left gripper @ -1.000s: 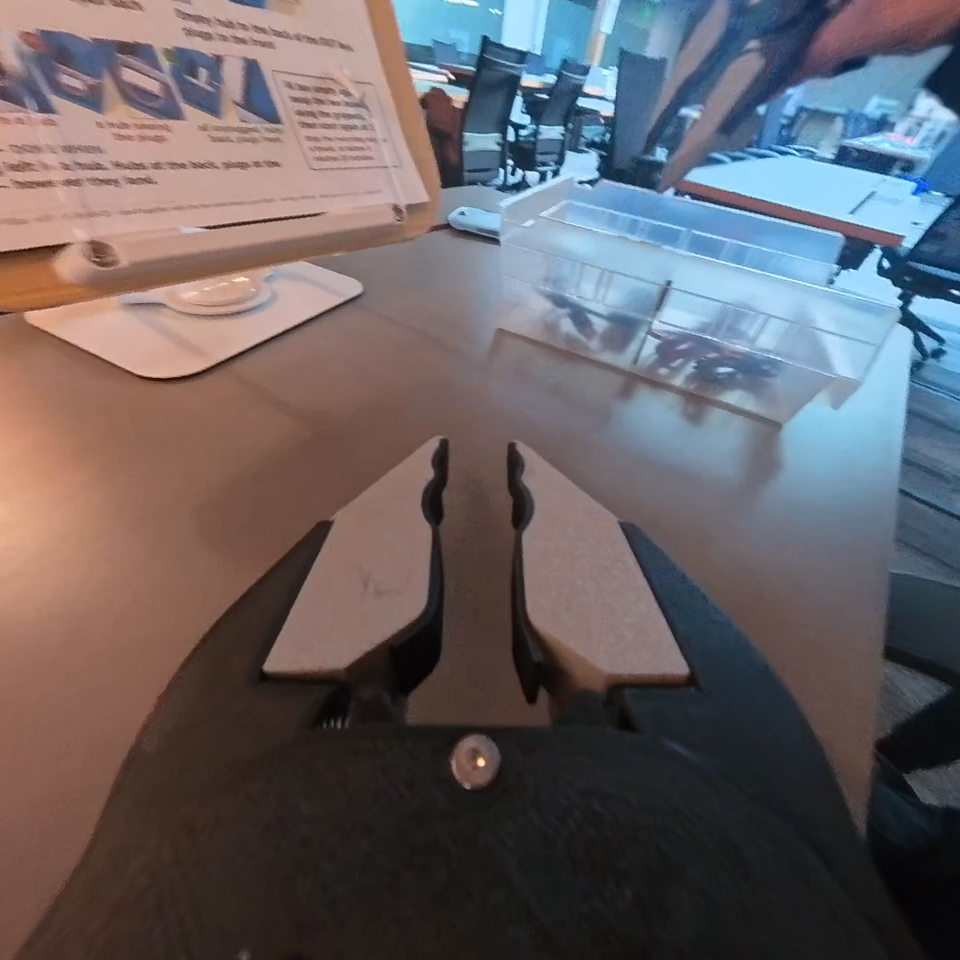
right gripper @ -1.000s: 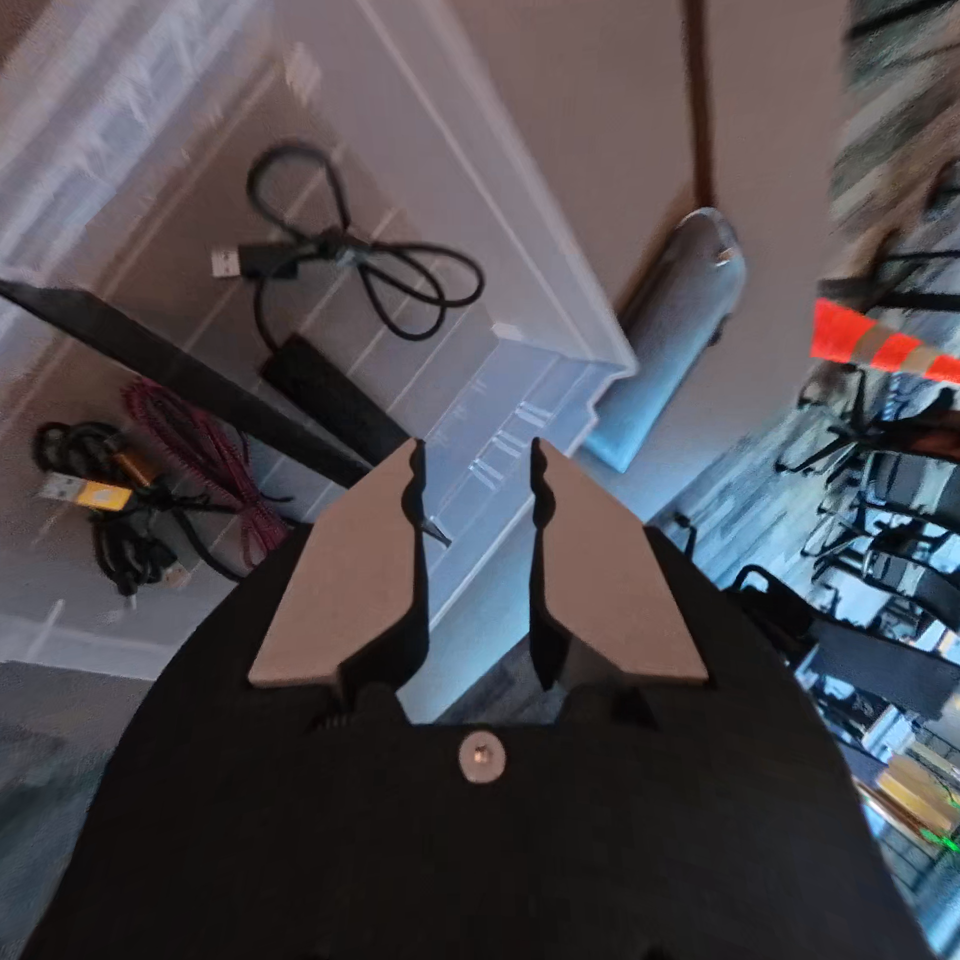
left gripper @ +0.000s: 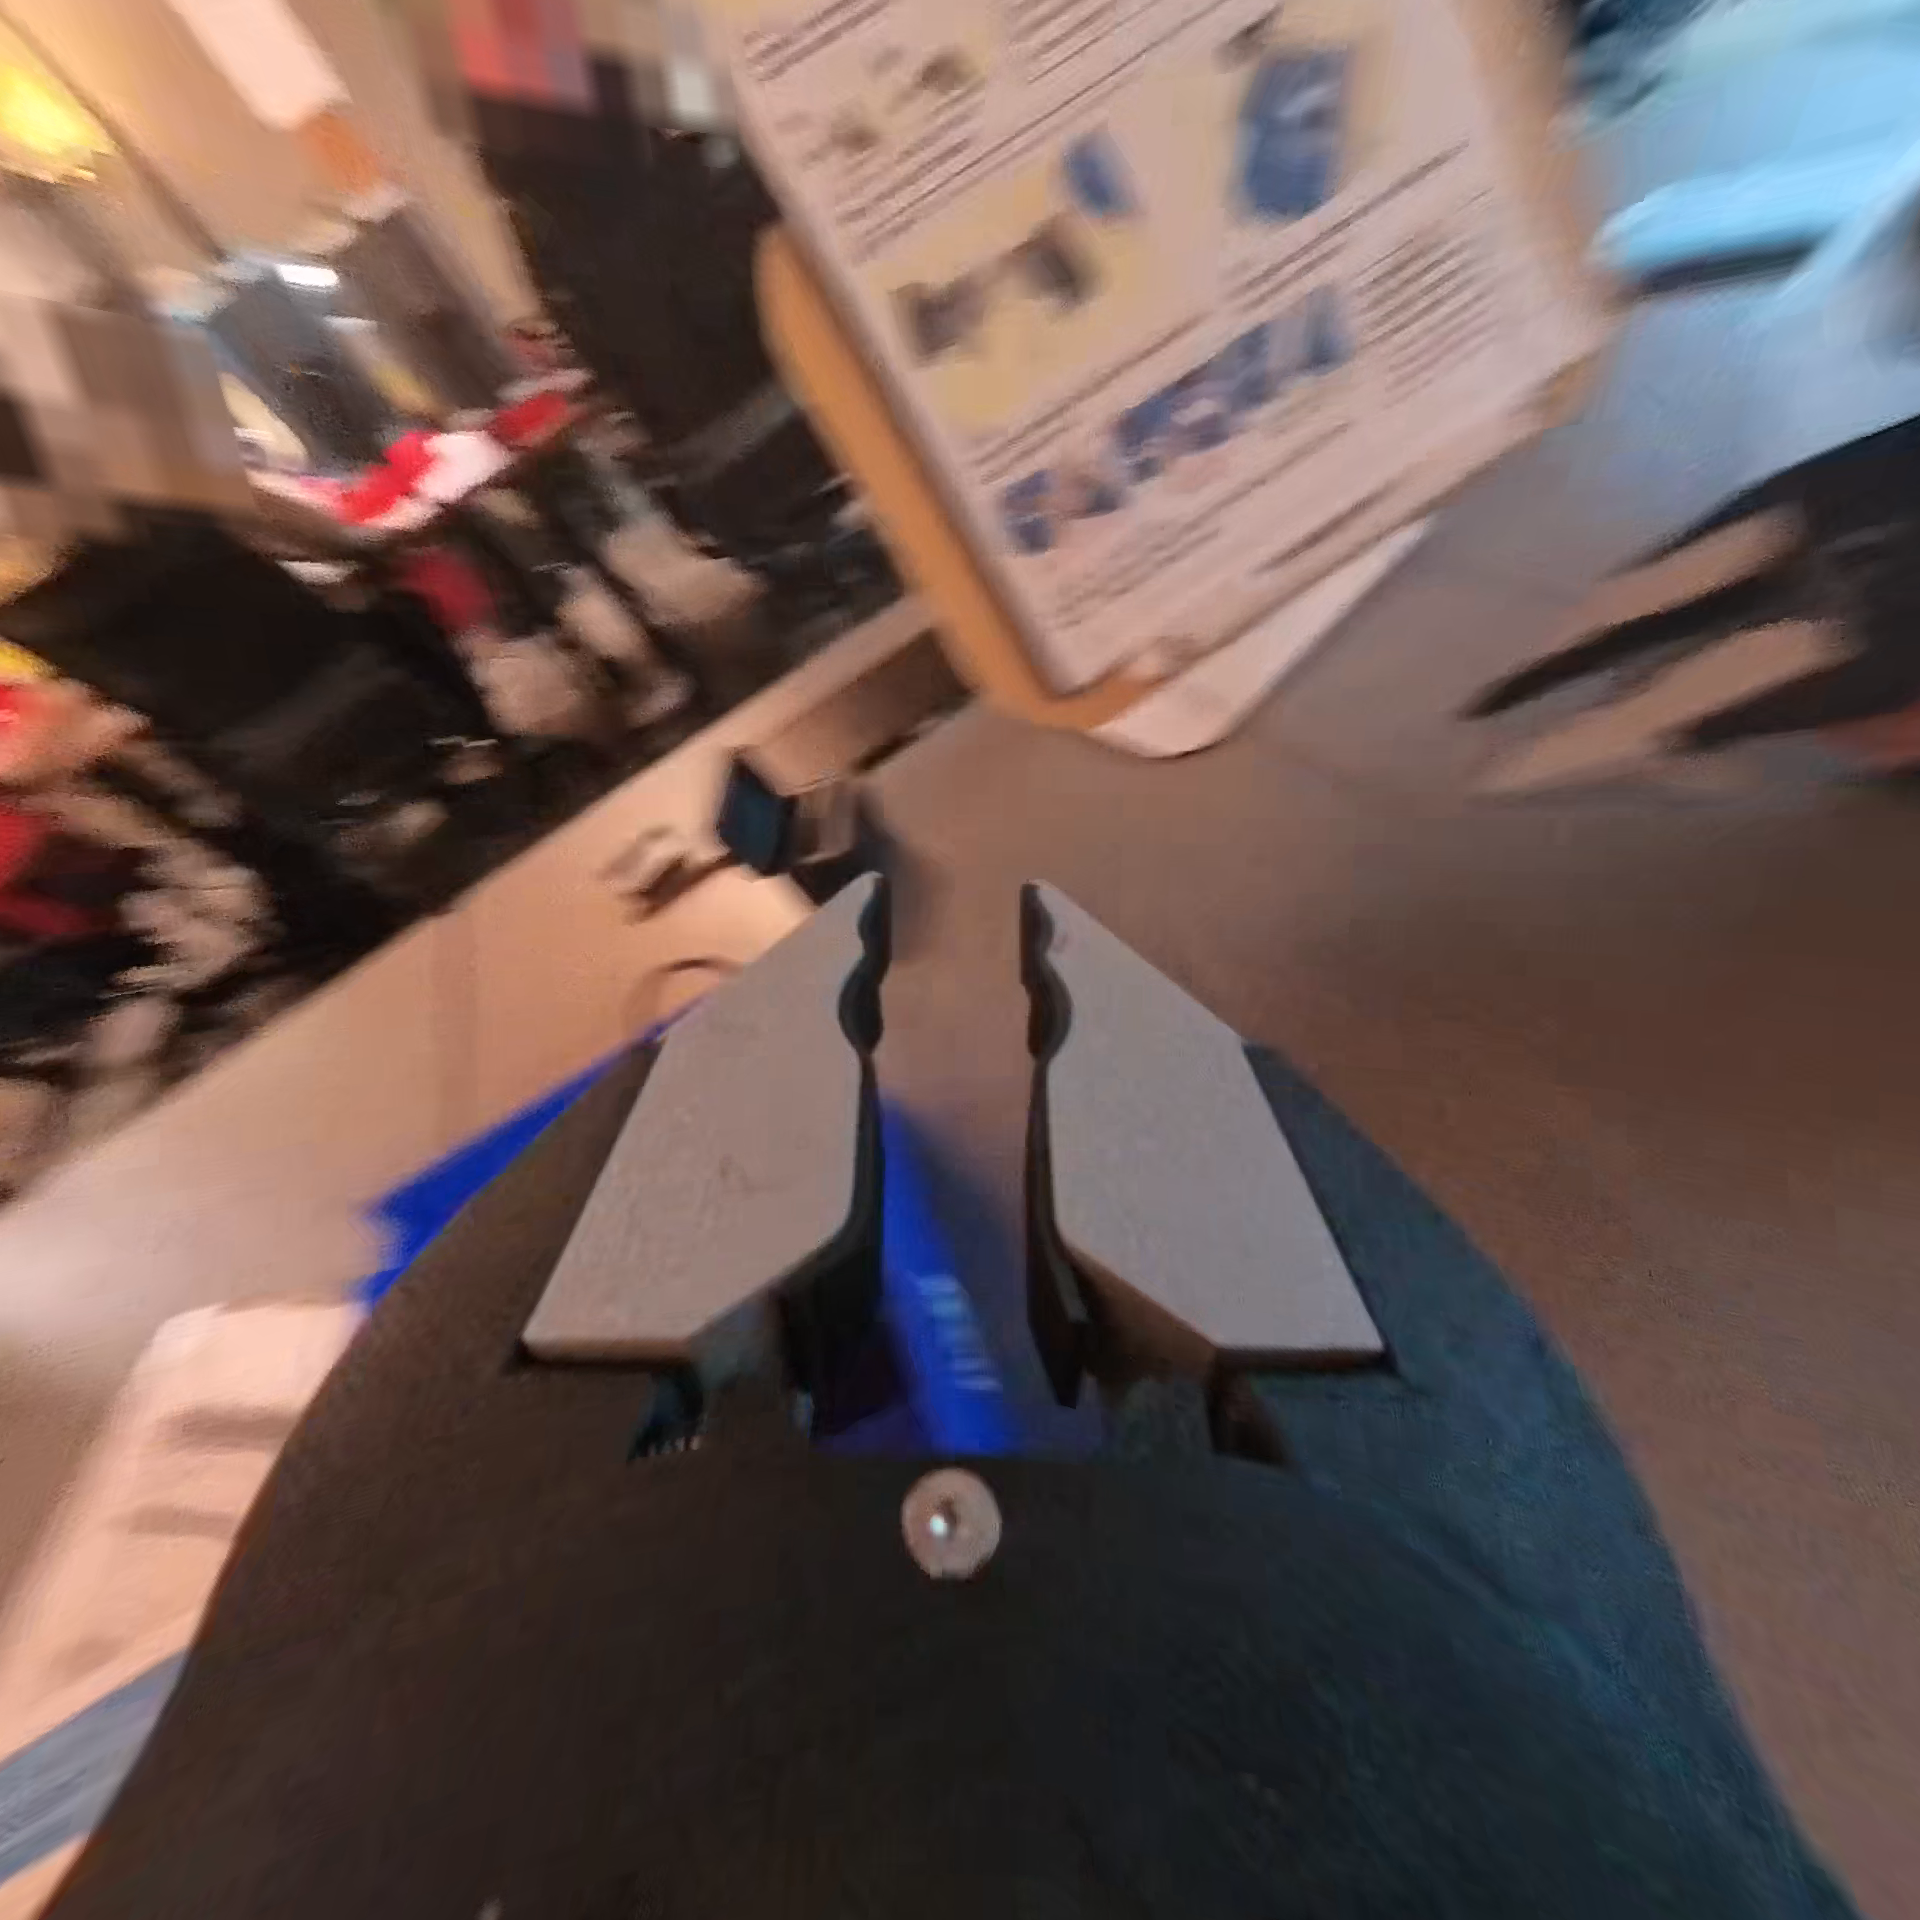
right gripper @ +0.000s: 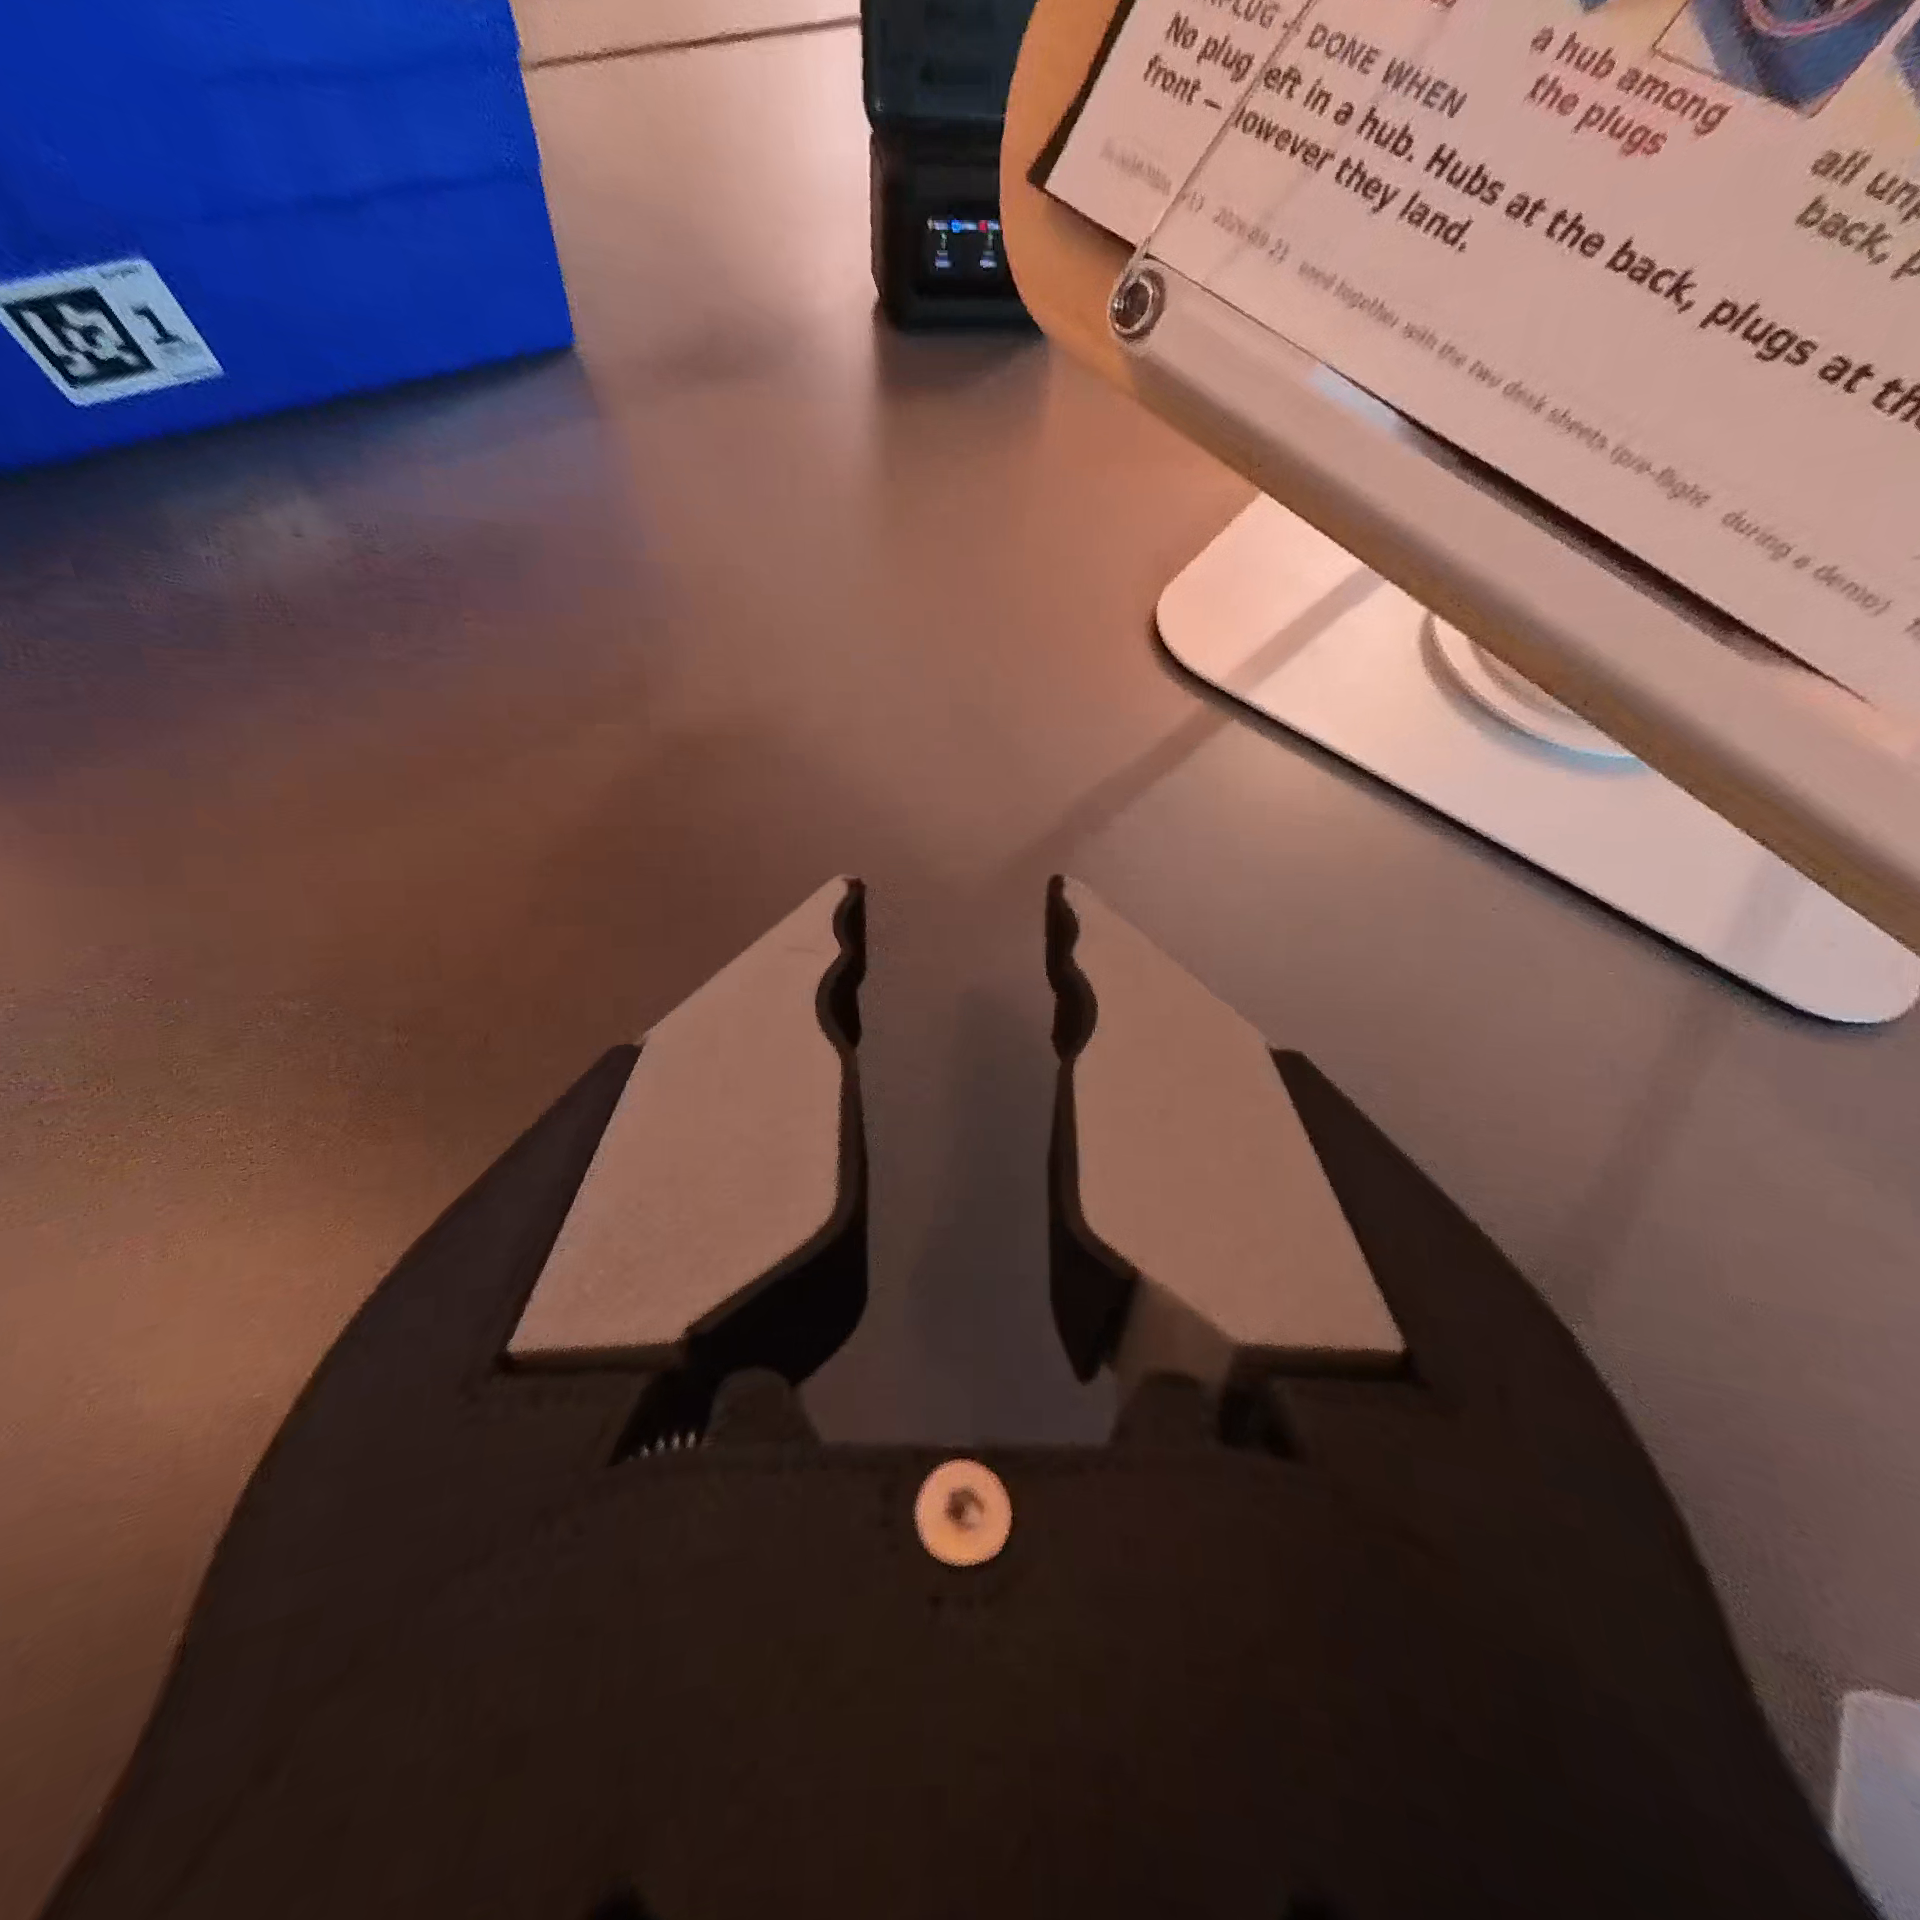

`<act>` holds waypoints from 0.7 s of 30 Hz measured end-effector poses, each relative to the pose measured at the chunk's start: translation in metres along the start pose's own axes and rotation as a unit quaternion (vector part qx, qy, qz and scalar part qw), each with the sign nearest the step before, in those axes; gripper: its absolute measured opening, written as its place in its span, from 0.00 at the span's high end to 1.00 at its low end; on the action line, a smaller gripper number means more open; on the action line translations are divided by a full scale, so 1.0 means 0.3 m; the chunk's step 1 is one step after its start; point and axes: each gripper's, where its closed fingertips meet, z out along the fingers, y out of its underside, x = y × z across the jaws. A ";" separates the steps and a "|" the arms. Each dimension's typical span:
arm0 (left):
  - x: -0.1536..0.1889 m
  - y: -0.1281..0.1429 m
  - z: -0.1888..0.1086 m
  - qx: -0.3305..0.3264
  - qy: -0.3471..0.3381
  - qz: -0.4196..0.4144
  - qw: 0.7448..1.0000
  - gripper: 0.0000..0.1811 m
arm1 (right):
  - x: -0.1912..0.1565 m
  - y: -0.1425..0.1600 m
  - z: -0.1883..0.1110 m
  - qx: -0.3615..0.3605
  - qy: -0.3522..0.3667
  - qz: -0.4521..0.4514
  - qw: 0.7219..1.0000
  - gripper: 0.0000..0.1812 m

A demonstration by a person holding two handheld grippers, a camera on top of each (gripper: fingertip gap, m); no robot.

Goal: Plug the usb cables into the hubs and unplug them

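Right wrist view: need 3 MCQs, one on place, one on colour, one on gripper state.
1. Where is the blue box relative to the right gripper?
A. far left
B. far right
C. between its fingers

2. What colour is the base of the document stand?
A. red
B. white
C. green

3. What state is the right gripper in?
A. shut on a cable
B. shut on a hub
C. open, holding nothing

Answers:
1. A, the box fills the upper left corner, beyond the fingertips.
2. B, a flat white plate lies on the brown table under the stand.
3. C, bare table shows through the gap between the fingers.
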 end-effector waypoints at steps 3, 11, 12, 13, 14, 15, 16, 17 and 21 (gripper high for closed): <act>-0.257 0.144 0.125 -0.095 -0.070 0.048 0.992 0.88 | -0.010 -0.002 0.000 0.004 -0.008 -0.007 1.000 0.84; -0.392 0.424 0.411 -0.257 -0.003 -0.041 0.966 0.78 | -0.001 -0.015 0.009 0.014 -0.014 -0.004 1.000 0.85; -0.387 0.444 0.428 -0.271 0.003 -0.050 0.961 0.83 | 0.001 -0.016 0.009 0.015 -0.017 0.000 1.000 0.85; -0.385 0.457 0.435 -0.281 0.003 -0.053 0.958 0.87 | 0.004 -0.017 0.010 0.016 -0.020 0.005 1.000 0.85; -0.409 0.451 0.429 -0.283 -0.018 -0.047 0.958 0.98 | 0.008 -0.017 0.011 0.016 -0.023 0.010 1.000 0.85; -0.442 0.434 0.418 -0.278 -0.045 -0.041 0.959 0.99 | 0.010 -0.018 0.012 0.016 -0.026 0.014 0.999 0.85; -0.467 0.405 0.404 -0.265 -0.064 -0.040 0.961 0.99 | 0.012 -0.019 0.012 0.018 -0.029 0.018 0.999 0.85; -0.493 0.367 0.383 -0.248 -0.084 -0.035 0.965 1.00 | 0.012 -0.022 0.012 0.020 -0.031 0.019 0.999 0.85; -0.548 0.115 0.258 -0.150 -0.140 0.008 0.979 1.00 | -0.002 -0.033 0.018 0.027 -0.041 0.012 0.999 0.84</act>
